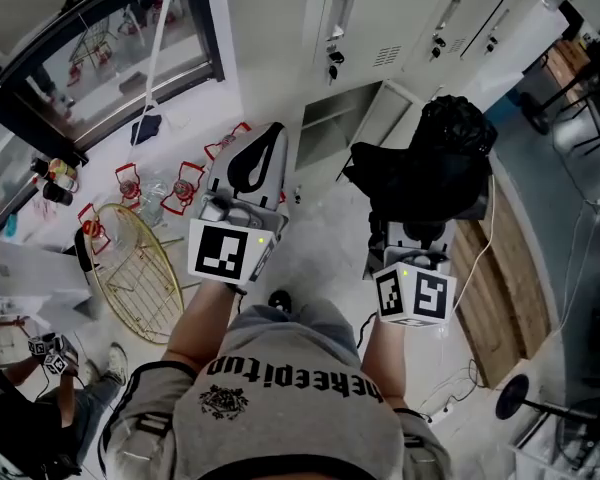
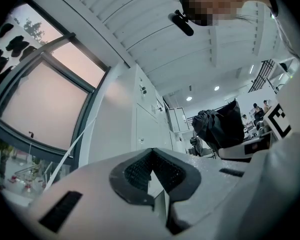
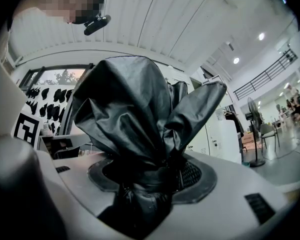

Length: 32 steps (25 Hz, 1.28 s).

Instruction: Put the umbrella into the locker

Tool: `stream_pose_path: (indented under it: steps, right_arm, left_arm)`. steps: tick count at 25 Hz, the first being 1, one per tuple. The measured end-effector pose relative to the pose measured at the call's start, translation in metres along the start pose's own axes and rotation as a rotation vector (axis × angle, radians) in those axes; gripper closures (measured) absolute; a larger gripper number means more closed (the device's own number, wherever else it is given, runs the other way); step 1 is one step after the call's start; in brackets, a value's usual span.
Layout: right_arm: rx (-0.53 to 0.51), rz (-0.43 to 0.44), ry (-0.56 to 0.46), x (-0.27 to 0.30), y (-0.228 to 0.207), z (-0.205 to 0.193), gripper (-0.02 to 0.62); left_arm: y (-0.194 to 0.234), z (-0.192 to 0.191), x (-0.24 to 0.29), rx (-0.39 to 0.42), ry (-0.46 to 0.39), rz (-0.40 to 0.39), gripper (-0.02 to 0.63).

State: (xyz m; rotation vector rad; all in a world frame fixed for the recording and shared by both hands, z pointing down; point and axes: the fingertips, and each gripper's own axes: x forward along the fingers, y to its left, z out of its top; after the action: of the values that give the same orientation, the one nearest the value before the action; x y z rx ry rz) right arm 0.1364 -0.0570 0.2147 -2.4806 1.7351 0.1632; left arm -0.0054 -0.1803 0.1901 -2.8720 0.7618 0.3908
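Note:
A folded black umbrella [image 1: 445, 158] stands bunched up out of my right gripper [image 3: 157, 176], whose jaws are shut on its lower end; its fabric [image 3: 135, 114] fills most of the right gripper view. My left gripper [image 1: 273, 133] is held beside it to the left, its black pads meeting at the tips [image 2: 151, 151] with nothing between them. Ahead stands a bank of white lockers [image 1: 380, 28]. One low compartment [image 1: 325, 123] is open, with its door [image 1: 385, 103] swung out to the right. Both grippers point toward it from a short distance away.
A gold wire rack [image 1: 140, 273] and several red wire frames [image 1: 185, 183] lie on the floor at left, below a large window [image 1: 110, 58]. Wooden planking [image 1: 500, 278] and cables run along the right. Another person [image 1: 30, 388] crouches at lower left.

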Motion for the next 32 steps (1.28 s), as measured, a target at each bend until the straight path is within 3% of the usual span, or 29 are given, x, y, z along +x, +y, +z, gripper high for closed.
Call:
stream_pose_path:
  steps: [10,21,32]
  right_arm:
    - [0.02,0.015,0.055,0.024,-0.008,-0.023,0.345]
    - [0.029,0.142,0.125,0.086,-0.033,-0.046,0.345]
    - [0.059,0.249,0.287,0.125,-0.052,-0.108,0.345]
  left_arm:
    - [0.009,-0.017,0.017,-0.012,0.017,0.016,0.603]
    - [0.02,-0.02,0.06,0.017,0.005,0.134,0.603]
    - [0.027,-0.044,0.08,0.021,0.038,0.253,0.603]
